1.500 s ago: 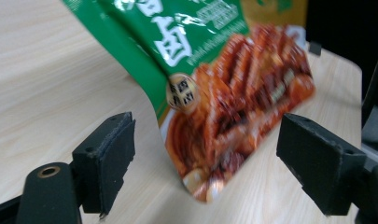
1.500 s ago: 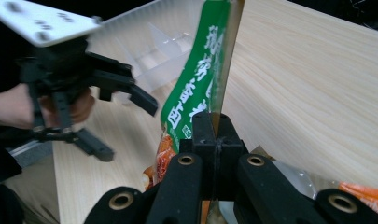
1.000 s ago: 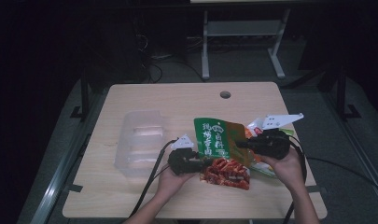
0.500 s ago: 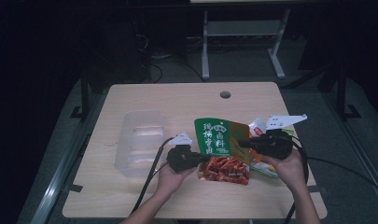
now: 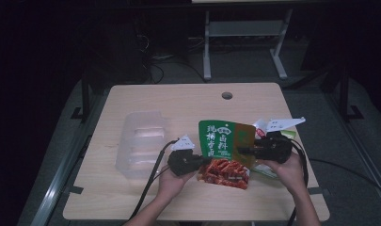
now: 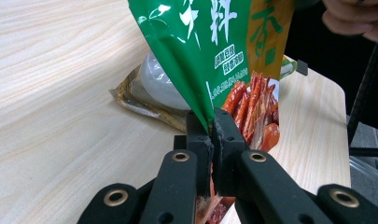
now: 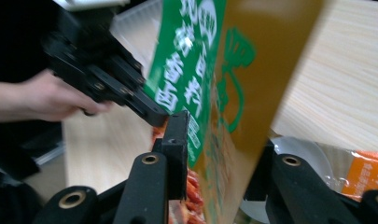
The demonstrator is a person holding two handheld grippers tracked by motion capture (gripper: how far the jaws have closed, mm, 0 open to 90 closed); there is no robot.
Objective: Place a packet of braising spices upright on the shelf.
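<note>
A green, orange and red snack bag point(image 5: 224, 141) stands upright on the table point(image 5: 178, 103) between both hands. My left gripper point(image 5: 205, 163) is shut on its lower left edge. In the left gripper view the jaws of the left gripper point(image 6: 211, 128) pinch the green foil. My right gripper point(image 5: 242, 150) reaches in from the right. Its jaws have just been opening, and in the right gripper view the right gripper point(image 7: 221, 135) stands apart with the bag point(image 7: 233, 70) between the jaws, unpressed.
A clear plastic tray point(image 5: 141, 141) lies left of the hands. Another flat packet point(image 6: 154, 88) lies under the bag, and an orange packet point(image 7: 366, 172) is beside it. A round cable hole point(image 5: 226, 95) is at the table's far side.
Both hands and the upright bag hold nearly the same places; no clear shift shows in the high view.
</note>
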